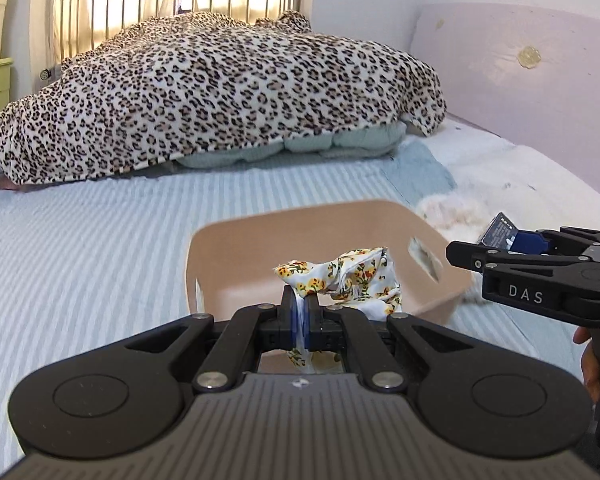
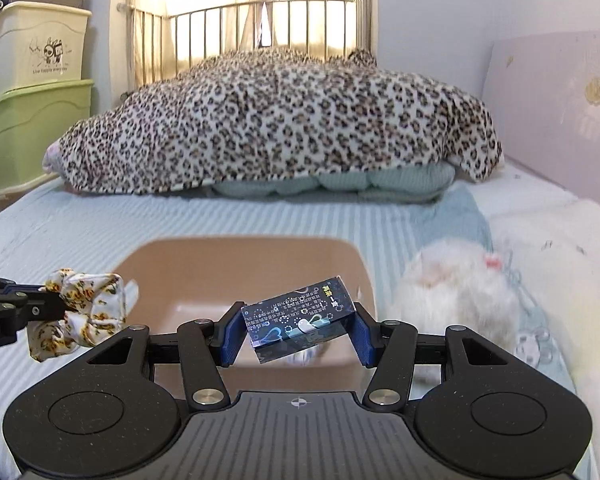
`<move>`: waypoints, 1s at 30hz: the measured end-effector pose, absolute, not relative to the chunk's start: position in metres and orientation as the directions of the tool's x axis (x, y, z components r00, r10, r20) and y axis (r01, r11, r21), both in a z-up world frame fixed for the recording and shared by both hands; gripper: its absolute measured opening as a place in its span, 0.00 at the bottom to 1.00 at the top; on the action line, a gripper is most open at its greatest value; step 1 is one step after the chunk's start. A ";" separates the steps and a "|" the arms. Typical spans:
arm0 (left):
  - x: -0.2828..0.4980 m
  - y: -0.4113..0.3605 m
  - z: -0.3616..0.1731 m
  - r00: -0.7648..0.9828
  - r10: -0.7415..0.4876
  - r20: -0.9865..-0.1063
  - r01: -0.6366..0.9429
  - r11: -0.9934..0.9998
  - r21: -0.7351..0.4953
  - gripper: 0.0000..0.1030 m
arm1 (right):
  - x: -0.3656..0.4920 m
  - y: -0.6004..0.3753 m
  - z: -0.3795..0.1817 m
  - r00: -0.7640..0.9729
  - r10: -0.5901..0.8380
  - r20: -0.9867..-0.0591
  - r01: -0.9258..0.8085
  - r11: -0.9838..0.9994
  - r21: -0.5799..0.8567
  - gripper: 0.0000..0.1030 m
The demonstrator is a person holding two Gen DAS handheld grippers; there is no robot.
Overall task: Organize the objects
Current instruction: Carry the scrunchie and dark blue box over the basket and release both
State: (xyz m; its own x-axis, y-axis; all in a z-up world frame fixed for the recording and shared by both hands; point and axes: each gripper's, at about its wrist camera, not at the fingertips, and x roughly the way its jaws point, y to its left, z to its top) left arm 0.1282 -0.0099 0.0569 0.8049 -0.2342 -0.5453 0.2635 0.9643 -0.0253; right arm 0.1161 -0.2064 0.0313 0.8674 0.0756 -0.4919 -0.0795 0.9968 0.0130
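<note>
While both sit over the pink basket (image 2: 352, 272) on the bed (image 1: 80, 240): left gripper (image 1: 300, 312) clamped on floral scrunchie (image 1: 348, 276); right gripper (image 2: 296, 332) pinching tilted dark box (image 2: 300, 320).

Floral scrunchie (image 1: 356, 276) in left tool (image 1: 300, 312)

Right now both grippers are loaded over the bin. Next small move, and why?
Probably open the left gripper first. Its fingers pinch the floral scrunchie, which already hangs over the inside of the pink bin, so it should drop in. The right gripper holds the dark box above the bin too and can follow.
</note>
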 end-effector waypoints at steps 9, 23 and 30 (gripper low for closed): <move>0.190 -0.034 0.038 0.786 -0.147 -0.601 0.195 0.981 0.016 0.03 | 0.168 -0.193 0.031 0.873 0.041 -0.487 -0.056 0.998 -0.016 0.50; 0.240 -0.039 -0.037 0.639 -0.043 -0.768 0.140 0.988 0.061 0.06 | 0.207 -0.179 -0.034 0.772 -0.005 -0.636 -0.046 0.997 -0.064 0.52; 0.224 -0.028 -0.017 0.661 -0.084 -0.746 0.144 0.989 0.016 0.70 | 0.196 -0.182 -0.027 0.782 0.006 -0.623 -0.044 0.998 -0.046 0.68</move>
